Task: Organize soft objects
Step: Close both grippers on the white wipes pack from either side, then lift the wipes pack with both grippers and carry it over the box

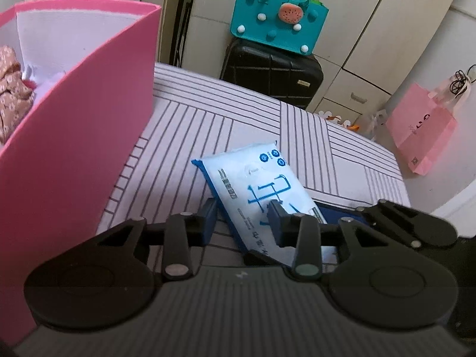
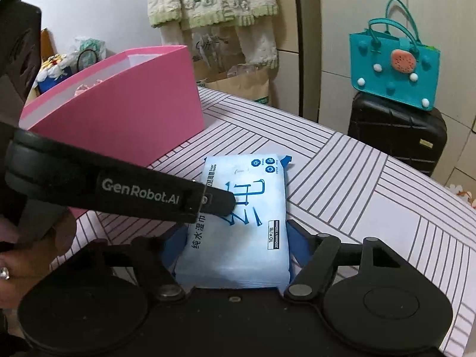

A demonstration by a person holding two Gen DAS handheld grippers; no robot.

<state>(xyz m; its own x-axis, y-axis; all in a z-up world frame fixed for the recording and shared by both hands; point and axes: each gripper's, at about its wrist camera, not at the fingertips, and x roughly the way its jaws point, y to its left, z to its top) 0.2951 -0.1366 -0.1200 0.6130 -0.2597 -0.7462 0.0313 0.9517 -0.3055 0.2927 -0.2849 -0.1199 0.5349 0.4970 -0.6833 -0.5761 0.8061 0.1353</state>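
Note:
A white and blue pack of wet wipes (image 2: 241, 223) lies on the striped bed sheet (image 2: 372, 196). My right gripper (image 2: 235, 255) has its blue pads on both sides of the pack's near end and is shut on it. My left gripper (image 1: 242, 221) reaches in from the left, its jaws apart over the pack (image 1: 255, 184); one fingertip (image 2: 220, 202) rests on the pack's top. A pink box (image 1: 74, 136) stands to the left, with patterned cloth (image 1: 12, 95) inside.
A black suitcase (image 1: 270, 74) with a teal bag (image 1: 279, 20) on it stands beyond the bed. A pink paper bag (image 1: 422, 131) hangs at right. Cream knitwear (image 2: 214, 3) hangs on the wall behind the pink box (image 2: 119, 113).

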